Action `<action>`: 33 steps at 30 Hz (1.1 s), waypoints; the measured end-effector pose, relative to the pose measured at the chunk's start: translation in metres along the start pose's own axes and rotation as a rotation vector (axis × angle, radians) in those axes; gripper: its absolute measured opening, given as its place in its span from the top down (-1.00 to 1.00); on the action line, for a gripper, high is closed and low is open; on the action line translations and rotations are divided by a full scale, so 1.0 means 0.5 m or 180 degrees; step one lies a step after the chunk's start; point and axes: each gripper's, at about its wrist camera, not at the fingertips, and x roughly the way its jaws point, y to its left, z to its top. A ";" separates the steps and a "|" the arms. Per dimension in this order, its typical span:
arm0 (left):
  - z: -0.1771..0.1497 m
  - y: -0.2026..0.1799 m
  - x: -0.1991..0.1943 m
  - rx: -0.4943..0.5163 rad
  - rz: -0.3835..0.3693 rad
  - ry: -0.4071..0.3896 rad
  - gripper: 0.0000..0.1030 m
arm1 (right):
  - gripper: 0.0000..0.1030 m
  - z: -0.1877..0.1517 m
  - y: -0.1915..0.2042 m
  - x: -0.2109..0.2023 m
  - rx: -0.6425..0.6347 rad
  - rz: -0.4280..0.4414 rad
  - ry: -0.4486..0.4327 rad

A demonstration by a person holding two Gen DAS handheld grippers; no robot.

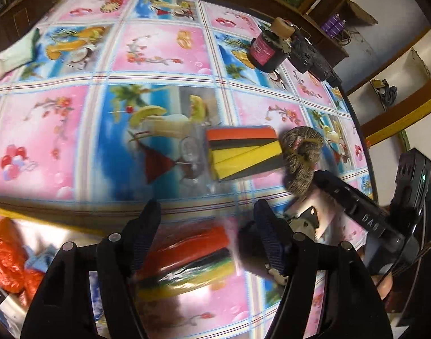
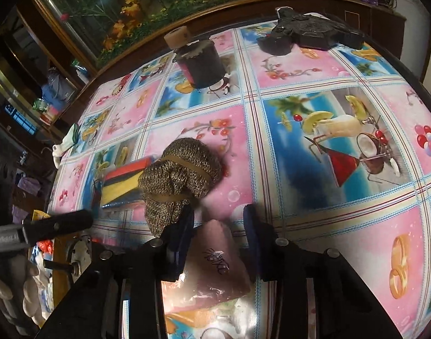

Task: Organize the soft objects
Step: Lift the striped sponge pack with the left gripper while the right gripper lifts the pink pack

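Blurred sponge pack (image 1: 187, 260) between left claw (image 1: 208, 226) fingers.

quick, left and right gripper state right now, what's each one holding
Left gripper: holding a blurred pack of red, black and yellow sponges between its fingers.
Right gripper: closing around a pink soft wedge; firm grip cannot be told.

1. the striped sponge pack (image 1: 184, 260) between the left gripper's fingers is so smeared we can't tell if the pads touch it.
2. the orange stuff (image 1: 6, 257) at the left edge is blurry and cut off.
3. the knit bundle (image 2: 178, 175) hides part of the other sponge pack (image 2: 122, 182).
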 end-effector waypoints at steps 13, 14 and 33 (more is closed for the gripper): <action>-0.003 0.007 0.020 -0.0481 0.0329 0.0079 -0.31 | 0.01 -0.026 0.036 -0.008 -0.0272 -0.0181 -0.0215; -0.007 0.008 0.019 -0.0567 0.0280 0.0110 -0.31 | -0.02 -0.027 0.039 -0.011 -0.0294 -0.0181 -0.0239; -0.221 0.043 -0.108 -0.1260 -0.0771 -0.0575 -0.41 | -0.41 -0.025 0.032 -0.070 -0.0246 -0.0023 -0.0485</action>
